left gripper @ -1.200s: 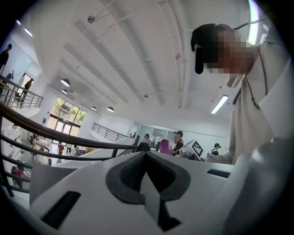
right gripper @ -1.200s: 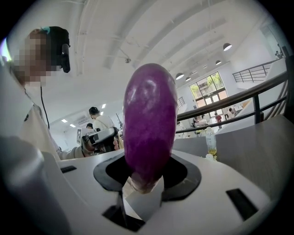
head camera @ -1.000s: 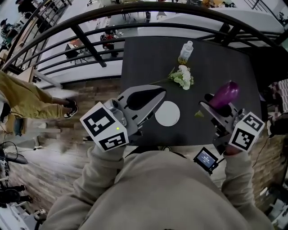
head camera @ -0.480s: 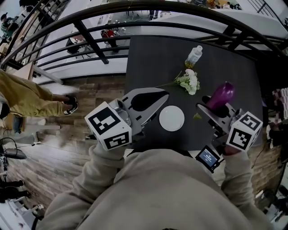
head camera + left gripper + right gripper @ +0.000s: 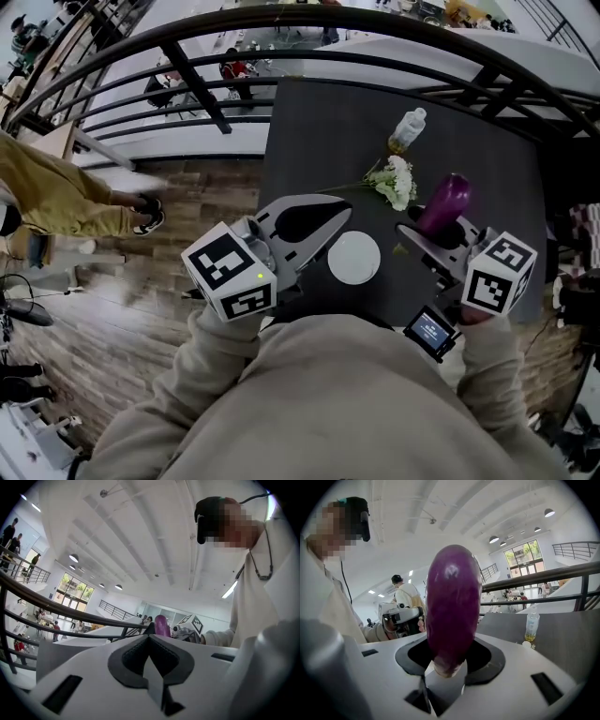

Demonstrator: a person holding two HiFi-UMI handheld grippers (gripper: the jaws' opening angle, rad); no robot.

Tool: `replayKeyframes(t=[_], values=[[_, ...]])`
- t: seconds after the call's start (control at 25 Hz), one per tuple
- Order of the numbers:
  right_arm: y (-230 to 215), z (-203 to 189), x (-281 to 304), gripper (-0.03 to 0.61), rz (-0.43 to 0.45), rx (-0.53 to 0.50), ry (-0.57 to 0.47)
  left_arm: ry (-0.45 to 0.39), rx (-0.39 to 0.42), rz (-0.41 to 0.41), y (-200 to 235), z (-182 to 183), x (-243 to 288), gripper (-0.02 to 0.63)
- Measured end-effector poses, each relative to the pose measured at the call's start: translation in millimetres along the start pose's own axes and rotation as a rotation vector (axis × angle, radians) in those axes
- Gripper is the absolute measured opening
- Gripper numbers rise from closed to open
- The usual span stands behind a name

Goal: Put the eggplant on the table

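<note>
A purple eggplant (image 5: 444,202) stands upright out of my right gripper (image 5: 437,228), which is shut on its lower end above the right part of the dark table (image 5: 319,122). In the right gripper view the eggplant (image 5: 452,602) fills the middle, its pale stem end wedged between the pads. My left gripper (image 5: 339,214) hovers over the table's near left part, jaws shut with nothing in them. In the left gripper view the tips of my left gripper (image 5: 149,636) meet, and the eggplant (image 5: 162,625) shows beyond them.
A white round plate (image 5: 353,259) lies near the table's front edge between the grippers. White flowers (image 5: 395,181) and a small bottle (image 5: 409,129) lie farther back. A black railing (image 5: 187,75) runs behind the table. A person in yellow trousers (image 5: 56,199) stands at left.
My right gripper has carried the eggplant left and lower, closer to the flowers. The left gripper has stayed beside the plate, still shut.
</note>
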State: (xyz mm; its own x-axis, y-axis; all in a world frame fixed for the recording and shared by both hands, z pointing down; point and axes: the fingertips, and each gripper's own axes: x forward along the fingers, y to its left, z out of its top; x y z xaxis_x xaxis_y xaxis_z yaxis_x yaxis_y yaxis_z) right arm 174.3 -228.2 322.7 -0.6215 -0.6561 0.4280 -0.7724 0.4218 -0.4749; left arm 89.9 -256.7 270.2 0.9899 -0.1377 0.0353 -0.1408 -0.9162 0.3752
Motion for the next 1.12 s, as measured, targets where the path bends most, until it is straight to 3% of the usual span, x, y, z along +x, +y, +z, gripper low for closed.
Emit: replayKeyframes(t=[0.32,1.12], values=[[0,-2,7,0.184,0.017,-0.003,0.017,0.008,-0.003,0.009,-2,-6,-2,0.006],[-2,-31,39,0.184,0.05,0.018,0.129,0.016,-0.138,0.064,15,-50,-14,0.006]])
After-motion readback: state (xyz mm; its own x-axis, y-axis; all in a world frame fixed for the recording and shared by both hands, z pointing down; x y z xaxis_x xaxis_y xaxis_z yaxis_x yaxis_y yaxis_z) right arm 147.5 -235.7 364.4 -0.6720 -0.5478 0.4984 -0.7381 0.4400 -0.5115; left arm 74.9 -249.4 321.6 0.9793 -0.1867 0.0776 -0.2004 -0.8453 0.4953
